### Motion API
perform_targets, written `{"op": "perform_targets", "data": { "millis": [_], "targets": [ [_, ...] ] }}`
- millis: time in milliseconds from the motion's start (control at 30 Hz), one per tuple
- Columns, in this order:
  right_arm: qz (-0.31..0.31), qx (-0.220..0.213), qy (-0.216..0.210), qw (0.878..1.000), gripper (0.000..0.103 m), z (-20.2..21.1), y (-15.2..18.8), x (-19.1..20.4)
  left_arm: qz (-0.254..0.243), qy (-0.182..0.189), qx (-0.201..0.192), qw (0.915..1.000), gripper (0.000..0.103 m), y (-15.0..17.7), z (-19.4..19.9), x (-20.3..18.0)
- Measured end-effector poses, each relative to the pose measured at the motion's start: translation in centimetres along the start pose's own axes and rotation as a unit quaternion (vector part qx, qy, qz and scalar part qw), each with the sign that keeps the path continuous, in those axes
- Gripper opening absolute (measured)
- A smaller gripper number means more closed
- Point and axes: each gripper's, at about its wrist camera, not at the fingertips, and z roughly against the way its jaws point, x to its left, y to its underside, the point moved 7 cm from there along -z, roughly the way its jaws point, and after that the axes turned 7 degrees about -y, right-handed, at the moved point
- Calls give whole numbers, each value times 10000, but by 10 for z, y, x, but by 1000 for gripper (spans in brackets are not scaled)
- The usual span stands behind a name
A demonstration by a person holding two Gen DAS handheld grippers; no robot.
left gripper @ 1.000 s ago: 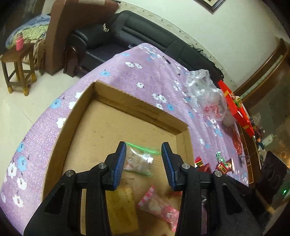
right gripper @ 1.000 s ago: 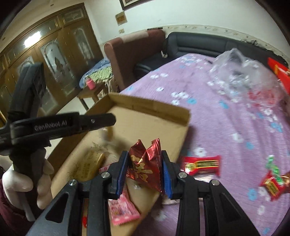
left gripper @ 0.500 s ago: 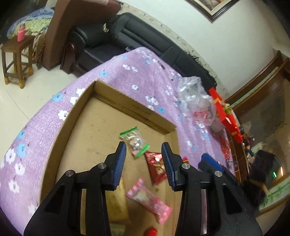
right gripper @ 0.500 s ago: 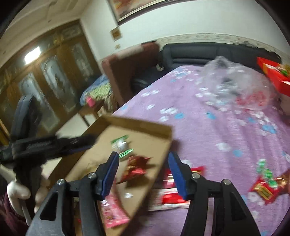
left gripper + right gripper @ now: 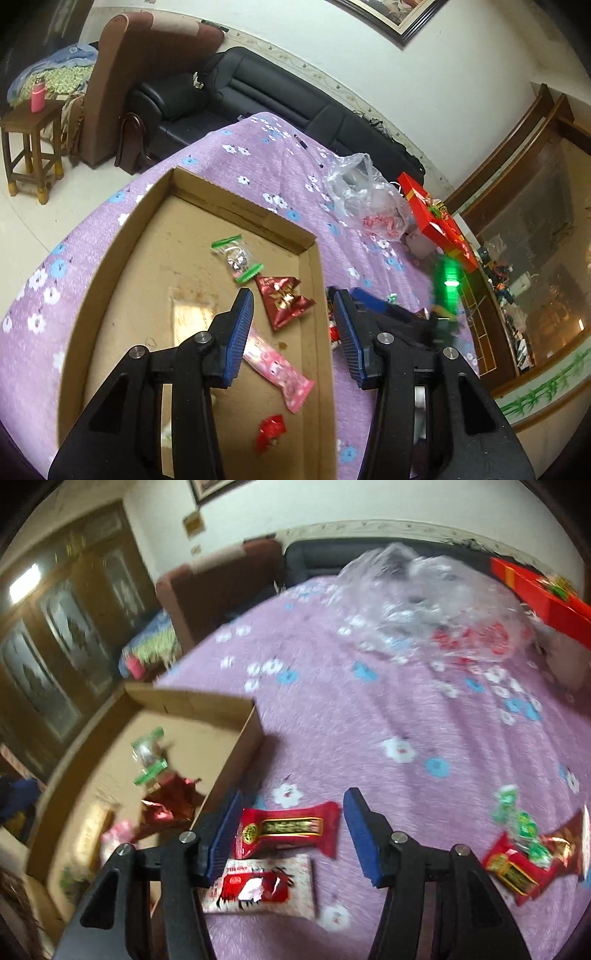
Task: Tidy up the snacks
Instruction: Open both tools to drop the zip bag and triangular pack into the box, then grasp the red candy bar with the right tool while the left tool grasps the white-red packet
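Observation:
A shallow cardboard box lies on the purple flowered tablecloth. It holds a clear green-ended packet, a dark red foil pouch, a pink packet and a small red candy. My left gripper is open and empty above the box. My right gripper is open and empty above a red bar packet and a white and red packet on the cloth beside the box. The foil pouch shows there too.
A crumpled clear plastic bag and a red gift box stand at the far side. More red and green sweets lie at the right. A black sofa, a brown armchair and a wooden stool stand beyond the table.
My right gripper opened and let the dark red foil pouch fall into the box, then swung right over the packets on the cloth. My left gripper rose and pulled back, still open.

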Motion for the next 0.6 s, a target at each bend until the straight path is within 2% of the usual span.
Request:
{"op": "perform_targets", "data": {
  "millis": [100,133,233,367,500,533,600],
  "targets": [
    [444,99,305,9985,56,-10,5,11,83,17,-24,10000,45,5,7,-1],
    [549,160,353,9977,52,-8,7,14,101,27,-28,9999,45,7,9,-2],
    [775,345,335,9958,49,7,22,19,70,54,-26,10000,45,14,17,-6],
    [973,492,415,9932,49,41,60,10,-70,142,29,9999,45,27,21,-20],
    [705,498,591,9945,49,80,88,-26,-294,294,141,9990,45,44,21,-42],
    [485,361,691,9958,50,94,90,-43,-370,370,185,9985,45,49,20,-51],
    [-33,-12,577,9983,50,121,88,-66,-503,462,256,9973,45,58,19,-64]
  ]
}}
